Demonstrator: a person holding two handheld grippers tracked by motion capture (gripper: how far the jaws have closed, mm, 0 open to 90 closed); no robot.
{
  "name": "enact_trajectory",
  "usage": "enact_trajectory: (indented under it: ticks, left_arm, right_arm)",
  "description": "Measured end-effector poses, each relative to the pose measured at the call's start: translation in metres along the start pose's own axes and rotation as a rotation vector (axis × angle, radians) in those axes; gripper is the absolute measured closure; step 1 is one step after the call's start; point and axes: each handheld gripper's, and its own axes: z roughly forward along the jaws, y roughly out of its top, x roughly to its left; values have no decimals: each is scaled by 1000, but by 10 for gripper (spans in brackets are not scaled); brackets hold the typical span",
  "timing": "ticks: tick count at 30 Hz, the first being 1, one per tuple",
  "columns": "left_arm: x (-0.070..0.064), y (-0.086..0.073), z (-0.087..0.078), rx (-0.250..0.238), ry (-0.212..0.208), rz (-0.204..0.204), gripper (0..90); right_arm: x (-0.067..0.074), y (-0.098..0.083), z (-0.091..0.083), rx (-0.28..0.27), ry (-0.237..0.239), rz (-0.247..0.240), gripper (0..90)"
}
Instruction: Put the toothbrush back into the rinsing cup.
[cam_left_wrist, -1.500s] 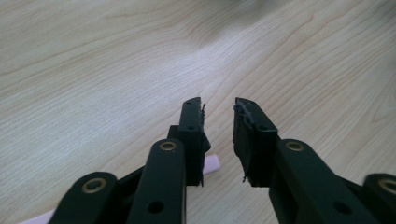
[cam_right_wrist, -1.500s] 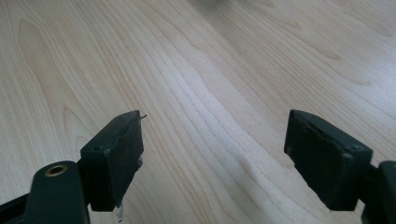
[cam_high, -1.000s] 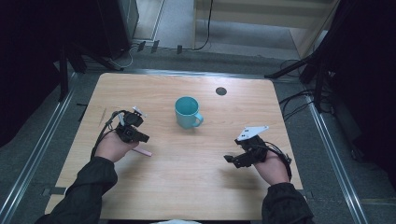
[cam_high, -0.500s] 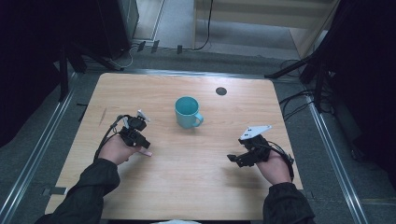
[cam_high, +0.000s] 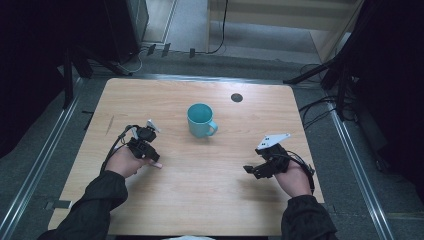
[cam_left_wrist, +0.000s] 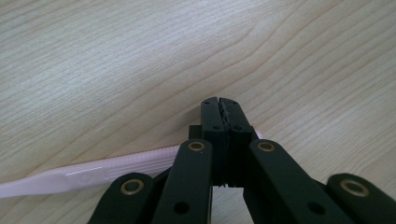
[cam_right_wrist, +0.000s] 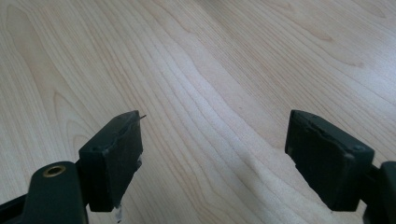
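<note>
Pink stick pinched low at the desk (cam_high: 200, 200) — cup untouched.
Left claw (cam_left_wrist: 219, 109) is pressed together on a pale pink stick (cam_left_wrist: 93, 170), kept flat — probably for a lift; right claw (cam_right_wrist: 212, 158) is held spread over bare wood; teal cup (cam_high: 201, 120) is left mid-desk.

Teal mug (cam_high: 201, 120) upright mid-table (cam_high: 210, 200), handle to the right; small dark round spot (cam_high: 237, 97) beyond it.

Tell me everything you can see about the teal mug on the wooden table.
The teal mug stands upright near the middle of the light wooden table, its mouth open upward and its handle toward the person's right. It looks ceramic or plastic and seems empty. Neither gripper touches it; it stands apart from both.
</note>
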Motion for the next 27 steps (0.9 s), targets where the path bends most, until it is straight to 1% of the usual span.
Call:
enact_trajectory:
  ticks: [3, 7, 10, 13, 15, 16, 17, 18, 19, 23, 24, 27]
  left_arm:
    - [0, -2, 0, 8, -2, 0, 897]
    - [0, -5, 3, 27, 11, 7, 896]
    - [0, -8, 3, 32, 5, 4, 896]
    - [1, -12, 1, 27, 6, 4, 896]
    - [3, -16, -2, 18, -6, -3, 896]
    - [3, -17, -3, 13, -5, -8, 897]
    - [4, -18, -4, 15, -1, -3, 896]
    - [4, -20, -4, 13, 0, -10, 896]
    - [4, -20, -4, 14, 0, -9, 896]
    - [6, -23, -5, 17, 5, -19, 896]
    - [6, -24, -5, 11, 8, -28, 896]
    - [9, -27, -6, 15, 8, -30, 896]
  right_arm:
    - [-1, -1, -1, 4, -2, 4, 188]
    - [-2, 0, -1, -3, -3, 7, 188]
    - [-2, 0, -1, -1, -4, 4, 188]
    - [-2, 0, -1, 0, -4, 4, 189]
    - [-3, 0, -2, -1, -10, 4, 188]
    - [-3, 0, -2, -7, -15, -1, 188]
    - [-3, 0, -3, -12, -17, 1, 188]
    - [-4, 0, -3, -17, -19, 5, 188]
    - [-5, 0, -4, -19, -21, 9, 188]
    - [-7, 0, -4, -18, -28, 21, 188]
    - [-7, 1, -4, -18, -27, 16, 188]
    - [-8, 2, -3, -22, -24, 14, 188]
